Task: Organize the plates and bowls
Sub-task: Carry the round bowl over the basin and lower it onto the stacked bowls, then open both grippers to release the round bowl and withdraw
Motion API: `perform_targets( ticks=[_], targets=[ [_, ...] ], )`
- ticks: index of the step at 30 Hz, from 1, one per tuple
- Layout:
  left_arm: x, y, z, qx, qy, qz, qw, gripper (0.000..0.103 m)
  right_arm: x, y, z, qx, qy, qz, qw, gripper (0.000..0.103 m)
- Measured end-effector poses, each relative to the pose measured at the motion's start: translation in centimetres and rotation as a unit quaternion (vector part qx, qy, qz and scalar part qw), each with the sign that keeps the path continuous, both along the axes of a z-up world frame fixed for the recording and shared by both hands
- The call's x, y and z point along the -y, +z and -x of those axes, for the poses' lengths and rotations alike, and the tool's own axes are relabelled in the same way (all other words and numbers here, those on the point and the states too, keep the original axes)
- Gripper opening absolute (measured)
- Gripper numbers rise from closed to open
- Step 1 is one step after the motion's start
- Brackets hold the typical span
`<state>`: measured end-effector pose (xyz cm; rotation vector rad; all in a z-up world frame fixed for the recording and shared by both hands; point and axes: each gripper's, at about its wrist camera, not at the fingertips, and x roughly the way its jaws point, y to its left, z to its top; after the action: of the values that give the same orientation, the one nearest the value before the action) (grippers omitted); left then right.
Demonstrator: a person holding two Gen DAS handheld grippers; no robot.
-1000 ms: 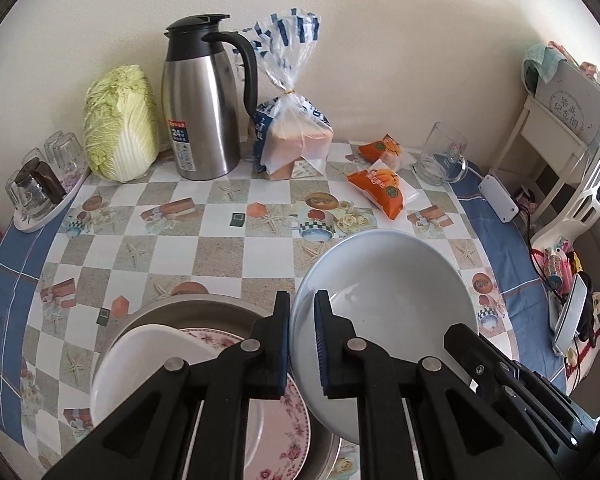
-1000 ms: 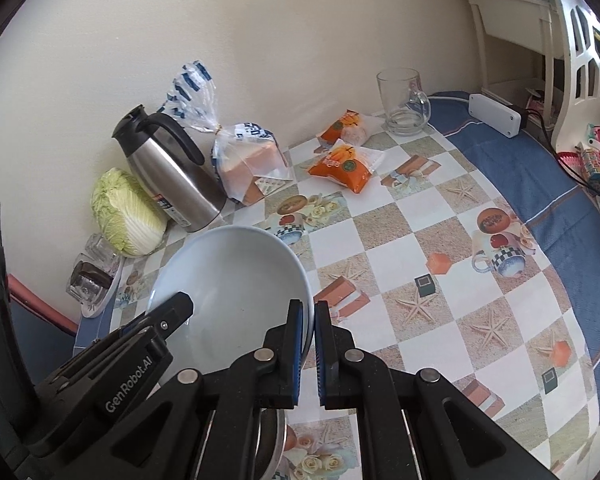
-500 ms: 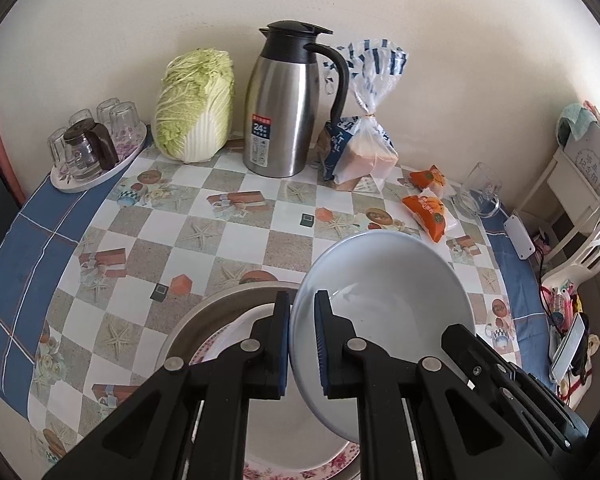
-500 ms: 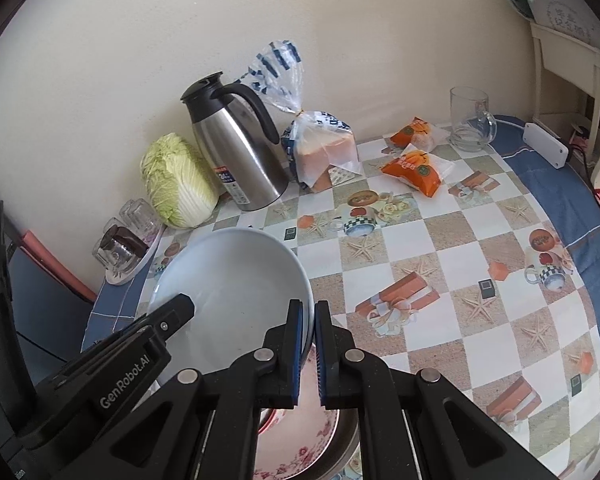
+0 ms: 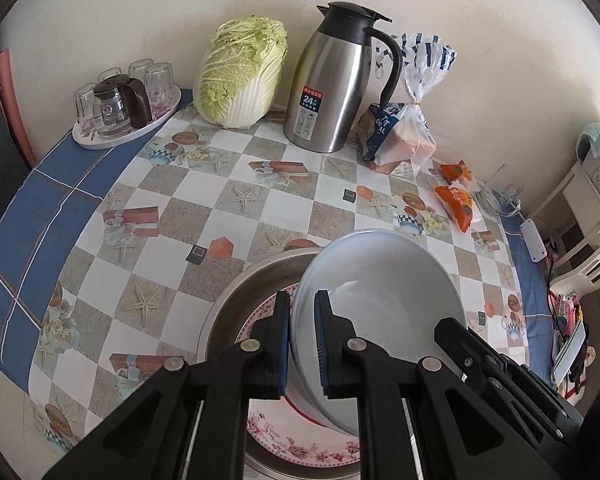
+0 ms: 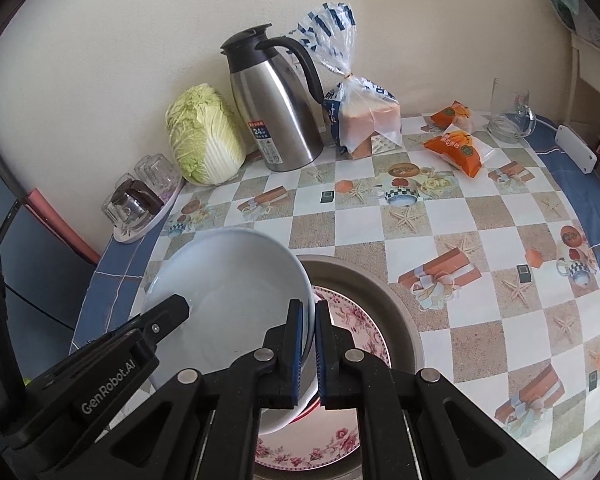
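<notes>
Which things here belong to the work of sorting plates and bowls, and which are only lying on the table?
For the job: white bowl, gripped by left gripper and right gripper; floral plate; metal basin.

Lying about: cabbage, thermos, bread bag, snack packets, glass mug, tray of glasses.

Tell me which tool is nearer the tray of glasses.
Left. The left tool grips the white bowl's rim on the side toward the tray of glasses; the right tool grips the opposite rim, farther away.
</notes>
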<state>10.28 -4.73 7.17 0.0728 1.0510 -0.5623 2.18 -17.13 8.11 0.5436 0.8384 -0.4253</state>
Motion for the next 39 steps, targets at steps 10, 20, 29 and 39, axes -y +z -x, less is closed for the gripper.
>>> perform_targets(
  ticks=[10, 20, 29, 39],
  targets=[
    [-0.4, -0.4, -0.2, -0.013, 0.002, 0.012, 0.9998, 0.012, 0.0, -0.9, -0.1, -0.013, 0.001, 0.003, 1.0, 0.01],
    [-1.2, 0.4, 0.4, -0.003, 0.007, 0.019, 0.9998, 0.039, -0.1, 0.0, 0.5, 0.003, 0.006, 0.016, 1.0, 0.016],
    [-4.9, 1.2, 1.3, 0.02, 0.05, 0.034, 0.9979, 0.082, -1.7, 0.6, 2.3, 0.009, 0.013, 0.053, 0.998, 0.075],
    [-8.4, -0.7, 2.6, 0.036, 0.071, -0.015, 0.9967, 0.098, -2.9, 0.1, 4.6, 0.021, 0.017, 0.068, 0.997, 0.103]
  ],
)
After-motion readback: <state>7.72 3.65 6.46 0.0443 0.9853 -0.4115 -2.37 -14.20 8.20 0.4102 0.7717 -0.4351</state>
